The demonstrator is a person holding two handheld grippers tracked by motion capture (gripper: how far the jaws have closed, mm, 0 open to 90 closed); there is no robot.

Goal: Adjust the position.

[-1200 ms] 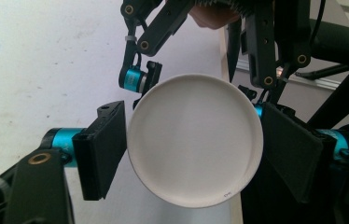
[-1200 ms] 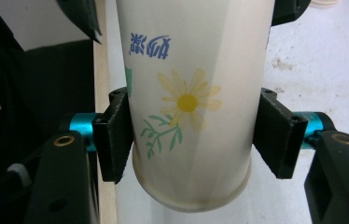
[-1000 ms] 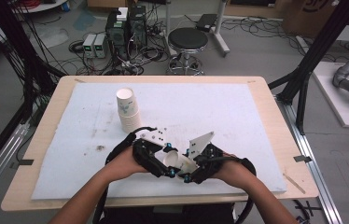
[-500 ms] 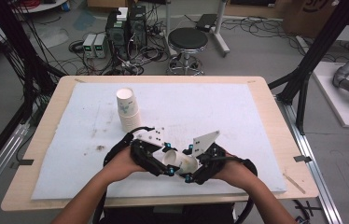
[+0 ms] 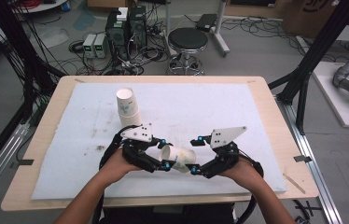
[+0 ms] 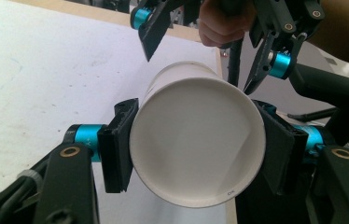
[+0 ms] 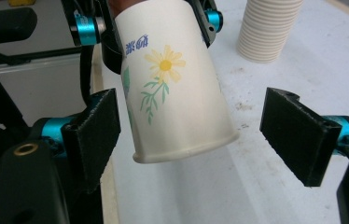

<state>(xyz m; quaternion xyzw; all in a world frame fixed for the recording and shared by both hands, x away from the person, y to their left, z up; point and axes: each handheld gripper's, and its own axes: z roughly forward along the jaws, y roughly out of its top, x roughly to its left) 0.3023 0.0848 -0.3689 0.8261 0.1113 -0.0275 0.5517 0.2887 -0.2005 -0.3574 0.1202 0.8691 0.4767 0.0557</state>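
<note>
Here the left gripper [image 5: 163,161] jaws pinch the cup [image 5: 178,158]; the right gripper [image 5: 196,156] jaws, just opened, flank its base untouched.

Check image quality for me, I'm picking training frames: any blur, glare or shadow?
High view: soft, even light, slightly grainy. Left gripper view: the cup is sharp, with a faint shadow on its base. Right gripper view: the flower print is crisp, the cup stack softer.
</note>
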